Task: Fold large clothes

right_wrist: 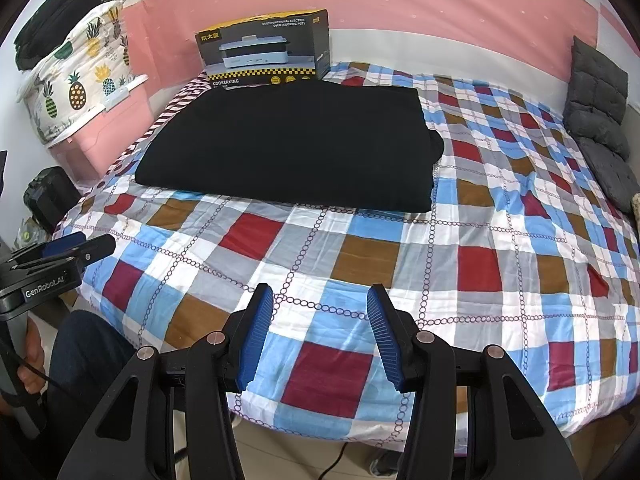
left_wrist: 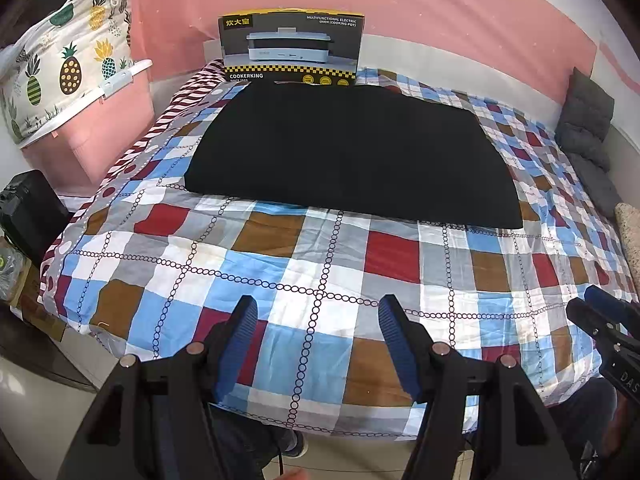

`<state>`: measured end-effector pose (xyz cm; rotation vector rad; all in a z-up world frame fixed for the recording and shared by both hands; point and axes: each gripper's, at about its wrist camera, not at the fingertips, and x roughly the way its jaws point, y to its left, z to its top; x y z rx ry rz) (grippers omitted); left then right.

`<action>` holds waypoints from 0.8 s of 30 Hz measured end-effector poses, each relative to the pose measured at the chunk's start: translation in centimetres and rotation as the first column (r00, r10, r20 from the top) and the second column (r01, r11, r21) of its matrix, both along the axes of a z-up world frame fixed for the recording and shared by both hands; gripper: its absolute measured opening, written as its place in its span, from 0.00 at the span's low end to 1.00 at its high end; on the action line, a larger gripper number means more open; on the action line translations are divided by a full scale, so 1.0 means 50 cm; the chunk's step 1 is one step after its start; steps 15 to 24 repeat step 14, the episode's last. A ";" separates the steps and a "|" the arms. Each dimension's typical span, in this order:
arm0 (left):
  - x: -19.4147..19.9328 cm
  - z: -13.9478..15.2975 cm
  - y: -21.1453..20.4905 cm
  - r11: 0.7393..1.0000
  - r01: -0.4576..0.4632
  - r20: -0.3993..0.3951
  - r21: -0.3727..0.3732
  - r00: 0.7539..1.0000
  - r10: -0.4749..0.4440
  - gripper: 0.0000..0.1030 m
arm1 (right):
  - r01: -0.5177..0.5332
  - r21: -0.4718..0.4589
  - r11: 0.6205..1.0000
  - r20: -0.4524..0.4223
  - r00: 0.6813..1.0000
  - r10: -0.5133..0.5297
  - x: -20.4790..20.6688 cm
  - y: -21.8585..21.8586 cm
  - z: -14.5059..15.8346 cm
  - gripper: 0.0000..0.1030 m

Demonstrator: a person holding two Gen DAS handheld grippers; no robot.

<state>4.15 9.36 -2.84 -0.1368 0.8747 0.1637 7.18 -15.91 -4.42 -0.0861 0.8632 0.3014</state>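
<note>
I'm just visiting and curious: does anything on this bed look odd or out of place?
One thing: a cardboard box for an electric cooking pot stands upright at the head of the checked bedspread, right behind the folded black garment. Nothing looks spilled or damaged.

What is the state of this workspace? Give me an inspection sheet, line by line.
Surface: bed with checked quilt, lightly wrinkled.
Job's things: black garment lies folded into a flat rectangle on the far half of the bed.
Clutter: cooker box stands upright just behind the garment; grey cushion along the bed's right side.
Grippers: left gripper and right gripper both open, empty, over the near bed edge.
Cables: a black cable trails from the left gripper's handle.
Surroundings: pink wall; pineapple-print bag on a pink storage bin at left.
</note>
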 end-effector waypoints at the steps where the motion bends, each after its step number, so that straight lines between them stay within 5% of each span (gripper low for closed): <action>1: 0.001 -0.001 0.000 1.000 0.000 -0.004 0.001 1.000 0.000 0.63 | -0.001 0.000 1.000 -0.001 1.000 0.001 0.000 -0.001 0.001 0.48; 24: 0.000 -0.002 -0.010 1.000 0.017 -0.001 0.021 1.000 -0.017 0.63 | -0.001 0.001 1.000 0.001 1.000 0.001 -0.002 -0.006 0.003 0.48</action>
